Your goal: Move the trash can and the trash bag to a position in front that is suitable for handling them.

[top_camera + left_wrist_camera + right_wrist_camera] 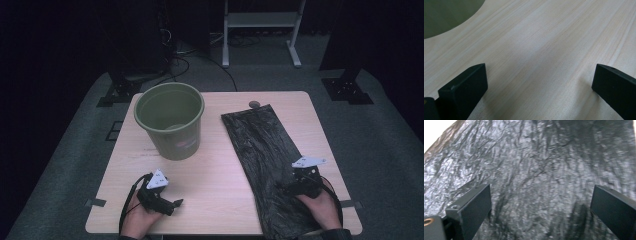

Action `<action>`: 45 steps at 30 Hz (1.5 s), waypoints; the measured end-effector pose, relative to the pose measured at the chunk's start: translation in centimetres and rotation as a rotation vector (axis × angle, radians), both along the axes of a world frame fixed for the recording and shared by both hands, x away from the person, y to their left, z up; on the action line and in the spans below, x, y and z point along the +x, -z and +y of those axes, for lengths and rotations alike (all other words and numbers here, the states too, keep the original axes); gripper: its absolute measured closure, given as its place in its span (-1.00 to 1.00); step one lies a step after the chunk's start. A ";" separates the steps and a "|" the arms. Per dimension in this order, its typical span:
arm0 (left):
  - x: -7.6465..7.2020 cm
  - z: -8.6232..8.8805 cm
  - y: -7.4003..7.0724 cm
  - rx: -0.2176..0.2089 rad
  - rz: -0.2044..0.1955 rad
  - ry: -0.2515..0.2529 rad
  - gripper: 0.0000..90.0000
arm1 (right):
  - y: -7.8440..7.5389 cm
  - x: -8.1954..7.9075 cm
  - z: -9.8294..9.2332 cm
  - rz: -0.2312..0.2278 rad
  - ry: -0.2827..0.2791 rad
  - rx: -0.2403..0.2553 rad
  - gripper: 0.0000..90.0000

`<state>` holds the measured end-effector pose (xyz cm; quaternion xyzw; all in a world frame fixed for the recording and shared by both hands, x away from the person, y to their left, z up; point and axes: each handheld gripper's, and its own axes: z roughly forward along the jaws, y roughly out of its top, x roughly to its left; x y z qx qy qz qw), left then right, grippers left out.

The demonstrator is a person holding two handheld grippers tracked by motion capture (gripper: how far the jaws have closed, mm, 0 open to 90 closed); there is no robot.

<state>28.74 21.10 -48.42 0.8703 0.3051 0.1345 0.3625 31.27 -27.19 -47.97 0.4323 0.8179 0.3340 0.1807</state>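
Note:
A green bin (171, 120) stands upright at the back left of the wooden table (220, 165), empty as far as I can see. A flat, crinkled black plastic bag (270, 160) lies lengthwise down the table's right half. My left gripper (172, 205) rests near the front left edge, open over bare wood (536, 50), with the bin's side (446, 15) at the upper left of the left gripper view. My right gripper (295, 186) hovers low over the bag's near end, open, with the bag's wrinkled surface (541, 182) between its jaws.
A small dark round object (254, 104) sits at the table's far edge by the bag's top. Beyond the table are cables, a white frame stand (260, 30) and dark stand bases on grey carpet.

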 end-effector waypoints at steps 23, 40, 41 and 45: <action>-0.3 1.2 -1.8 -0.076 0.000 -0.055 -1.00 | 0.8 0.0 -0.3 -0.005 0.008 0.021 -0.96; -0.5 1.5 -6.0 -0.115 -0.037 -0.053 -1.00 | 0.8 0.0 -0.2 -0.004 0.009 0.022 -0.96; -0.5 1.4 -6.2 -0.116 -0.037 -0.055 -1.00 | 0.8 0.0 -0.2 -0.005 0.008 0.022 -0.96; -0.4 1.4 -7.3 -0.120 -0.047 -0.055 -1.00 | 0.8 0.0 -0.3 -0.005 0.007 0.021 -0.96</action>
